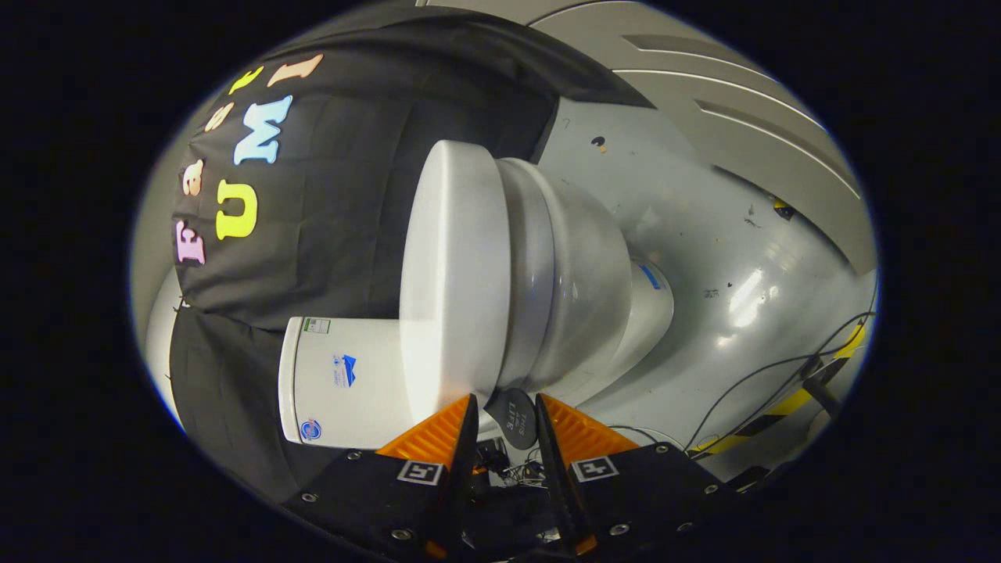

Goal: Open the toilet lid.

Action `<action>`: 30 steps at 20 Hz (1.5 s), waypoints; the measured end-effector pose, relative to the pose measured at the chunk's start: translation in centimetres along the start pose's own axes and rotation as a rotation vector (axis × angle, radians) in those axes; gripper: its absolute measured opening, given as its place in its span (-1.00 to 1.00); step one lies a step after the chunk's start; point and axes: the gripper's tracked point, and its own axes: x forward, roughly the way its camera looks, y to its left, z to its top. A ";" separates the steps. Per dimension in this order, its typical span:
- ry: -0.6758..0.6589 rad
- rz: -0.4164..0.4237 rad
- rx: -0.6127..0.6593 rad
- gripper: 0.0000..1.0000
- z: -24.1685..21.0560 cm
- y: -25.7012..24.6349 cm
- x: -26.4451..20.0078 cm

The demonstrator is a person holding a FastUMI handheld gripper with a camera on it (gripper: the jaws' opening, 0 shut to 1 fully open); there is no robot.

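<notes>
The view is rolled on its side. A white toilet stands on the grey floor, its flat lid (453,266) down on the seat and bowl (583,274), with the tank (336,383) against the black cloth wall. A small dark round tab (512,422) sticks out at the lid's edge, just where the lid meets the seat. My gripper (506,400) is open with a narrow gap. Its orange fingers (434,438) stand either side of the tab, tips close to the lid's rim. The right finger meets the tab's edge, while a slit shows on the left.
The glossy grey floor (727,258) stretches beyond the bowl. Black cables (751,383) and yellow-black tape (790,403) lie on it near the right finger. Grey wall panels (727,102) rise behind.
</notes>
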 end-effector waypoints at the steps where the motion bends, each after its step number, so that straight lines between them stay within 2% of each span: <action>1: 0.008 0.004 0.015 -0.10 -0.1 -0.1 0.1; 5: 0.027 0.022 0.059 -0.27 -0.5 -0.1 0.6; 9: 0.025 0.009 0.074 -0.66 -0.3 -0.8 0.8; 11: 0.015 0.028 0.108 -0.74 -0.1 -0.3 0.6; 14: -0.016 -0.003 0.049 -1.00 -0.2 0.1 0.5; 23: -0.072 -0.097 -0.124 -1.00 0.3 4.2 -1.3; 30: -0.156 -0.150 -0.324 -1.00 0.1 8.7 -2.8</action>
